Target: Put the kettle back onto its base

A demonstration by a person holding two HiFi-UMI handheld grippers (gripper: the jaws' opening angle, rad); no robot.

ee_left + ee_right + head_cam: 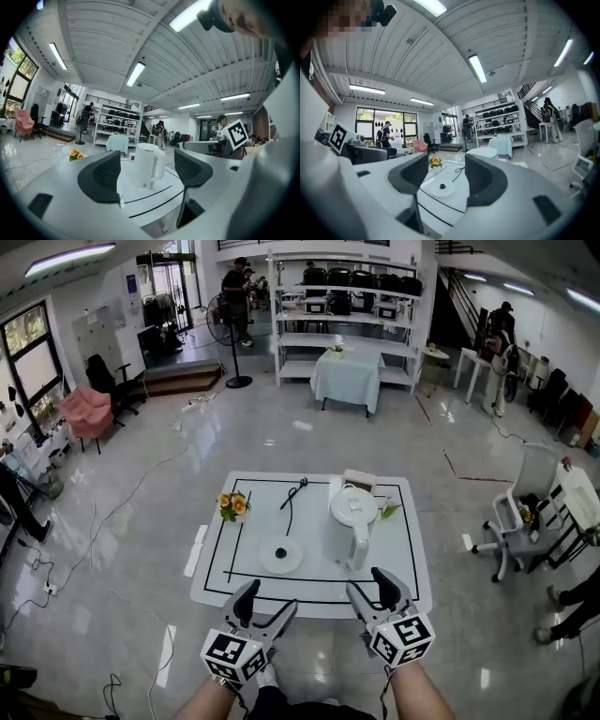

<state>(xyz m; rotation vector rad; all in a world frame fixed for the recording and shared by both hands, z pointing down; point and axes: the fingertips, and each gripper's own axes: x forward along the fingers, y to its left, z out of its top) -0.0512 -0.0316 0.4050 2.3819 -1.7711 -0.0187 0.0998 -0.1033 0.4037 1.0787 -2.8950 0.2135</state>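
A white electric kettle (352, 523) stands upright on the right half of a white table (403, 568), handle toward me. Its round white base (281, 555) lies apart from it on the table's left half, its black cord (292, 493) running back. Both grippers hover level just in front of the table's near edge. My left gripper (267, 602) is open and empty, and the kettle (146, 165) shows between its jaws, well ahead. My right gripper (368, 585) is open and empty too. Between its jaws I see the base (442, 187); the kettle's lid (483, 152) peeks over the right jaw.
A small bunch of yellow flowers (232, 505) sits at the table's left edge, and a small box (359, 478) behind the kettle. Cables trail over the glossy floor. A white office chair (520, 517) stands to the right, shelves and people far behind.
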